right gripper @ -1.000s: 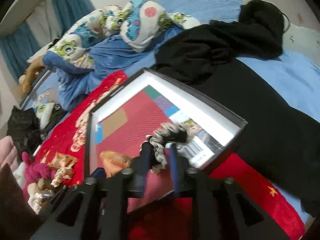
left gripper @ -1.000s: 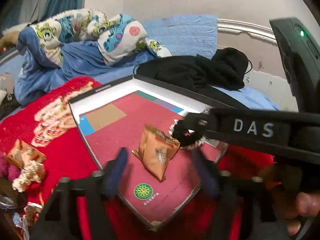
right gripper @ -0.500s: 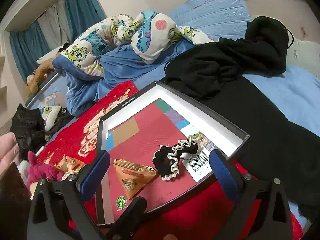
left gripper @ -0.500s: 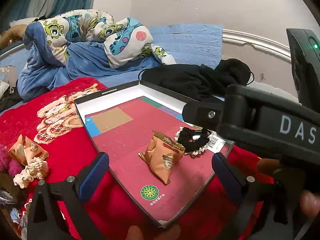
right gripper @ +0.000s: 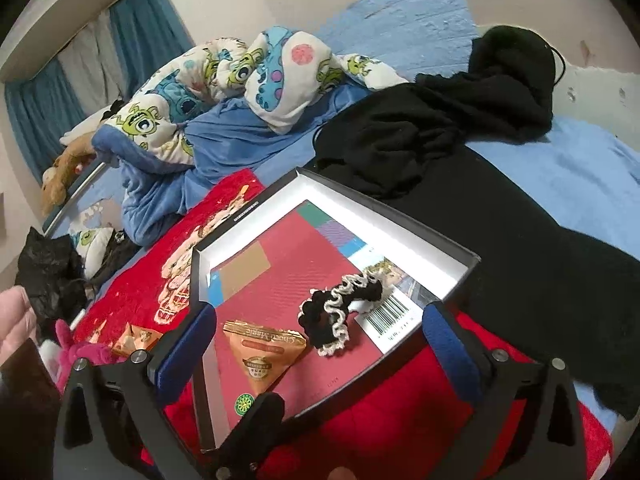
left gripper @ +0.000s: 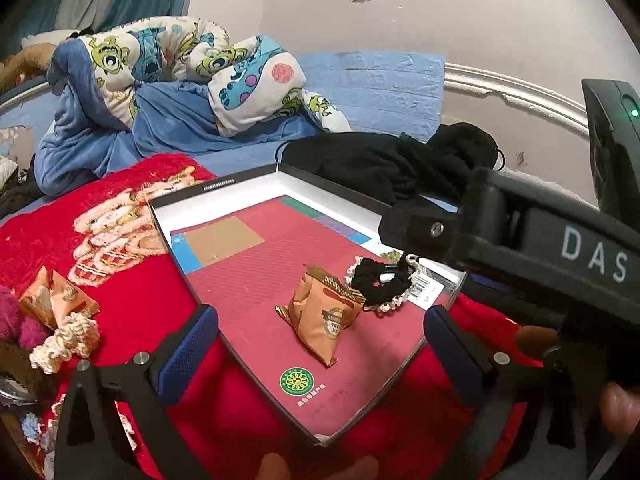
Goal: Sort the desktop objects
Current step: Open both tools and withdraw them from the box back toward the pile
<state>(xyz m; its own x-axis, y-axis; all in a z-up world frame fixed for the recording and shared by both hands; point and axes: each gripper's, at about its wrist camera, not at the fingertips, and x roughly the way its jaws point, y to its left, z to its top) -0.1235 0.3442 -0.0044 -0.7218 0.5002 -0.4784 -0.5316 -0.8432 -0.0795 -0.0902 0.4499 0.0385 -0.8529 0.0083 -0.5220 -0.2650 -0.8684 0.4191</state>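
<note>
A shallow black box point(left gripper: 224, 189) with a red sheet inside lies on the red blanket. In it are an orange snack packet point(left gripper: 325, 316) and, just right of it, a black scrunchie with white lace trim point(left gripper: 380, 285). My left gripper point(left gripper: 320, 350) is open, its blue pads wide apart in front of the packet and touching nothing. My right gripper point(right gripper: 316, 350) is also open, with the packet point(right gripper: 264, 354) and scrunchie point(right gripper: 340, 312) lying free beyond it in the box point(right gripper: 248, 209).
Left of the box, on the red blanket point(left gripper: 132, 312), lie another orange packet point(left gripper: 56, 300), a cream scrunchie point(left gripper: 64, 344) and something pink and fluffy point(left gripper: 16, 320). Black clothes point(left gripper: 380, 160) are heaped behind the box. A cartoon quilt point(left gripper: 172, 68) is at the back left.
Both grippers opened wide and drew back. The left let go of the snack packet and the right let go of the scrunchie. Both things now lie in the box.
</note>
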